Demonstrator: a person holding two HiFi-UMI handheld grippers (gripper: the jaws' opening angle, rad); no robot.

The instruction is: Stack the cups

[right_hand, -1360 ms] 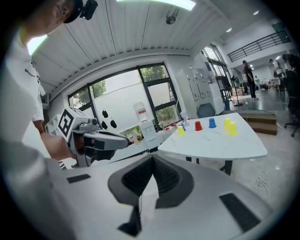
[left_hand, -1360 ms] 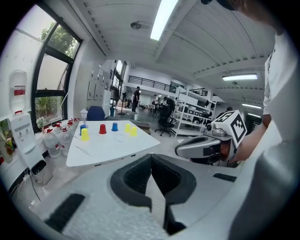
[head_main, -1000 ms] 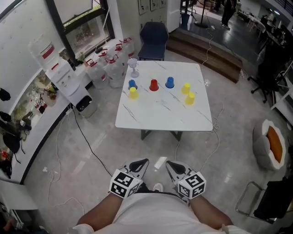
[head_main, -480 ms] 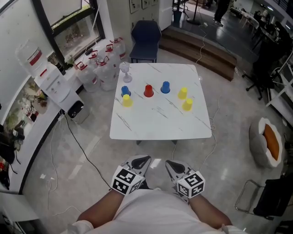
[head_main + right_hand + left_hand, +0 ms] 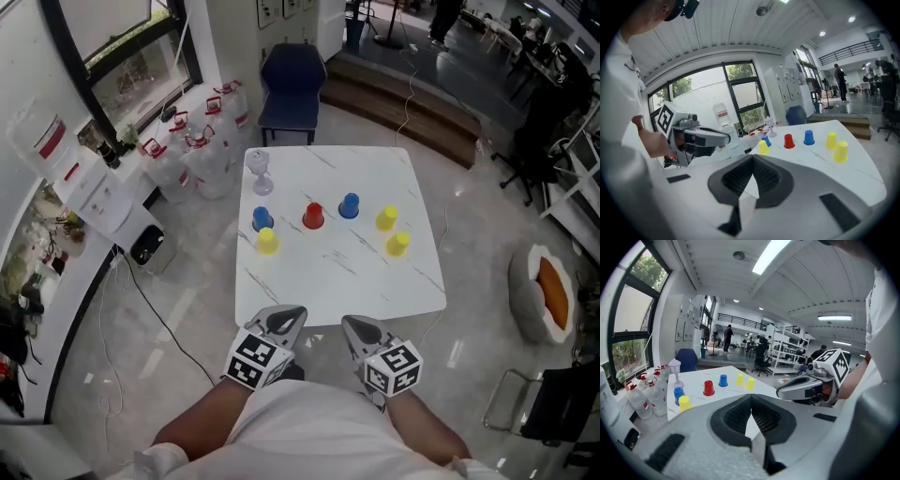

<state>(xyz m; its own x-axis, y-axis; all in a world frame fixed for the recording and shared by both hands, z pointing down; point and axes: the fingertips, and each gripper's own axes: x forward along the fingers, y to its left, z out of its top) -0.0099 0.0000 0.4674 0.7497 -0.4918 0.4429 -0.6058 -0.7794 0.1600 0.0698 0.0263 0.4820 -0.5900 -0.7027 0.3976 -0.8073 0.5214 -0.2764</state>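
Six upturned cups stand apart on the white table (image 5: 337,281): a blue cup (image 5: 262,218) and a yellow cup (image 5: 267,240) at the left, a red cup (image 5: 313,216), a second blue cup (image 5: 350,205), and two yellow cups (image 5: 386,218) (image 5: 397,244) at the right. My left gripper (image 5: 286,317) and right gripper (image 5: 356,326) are held side by side close to my body, short of the table's near edge. Both are shut, with nothing between their jaws. The left gripper view shows the red cup (image 5: 708,388); the right gripper view shows it too (image 5: 788,141).
A clear goblet (image 5: 258,171) stands at the table's far left corner. Behind the table is a blue chair (image 5: 292,80). Water jugs (image 5: 187,155) and a dispenser (image 5: 94,187) line the left wall. Cables cross the floor (image 5: 159,309). A round cushion (image 5: 548,295) lies at the right.
The table has come nearer in the head view and shifted slightly right. Both grippers keep the same place before my body and stay shut.
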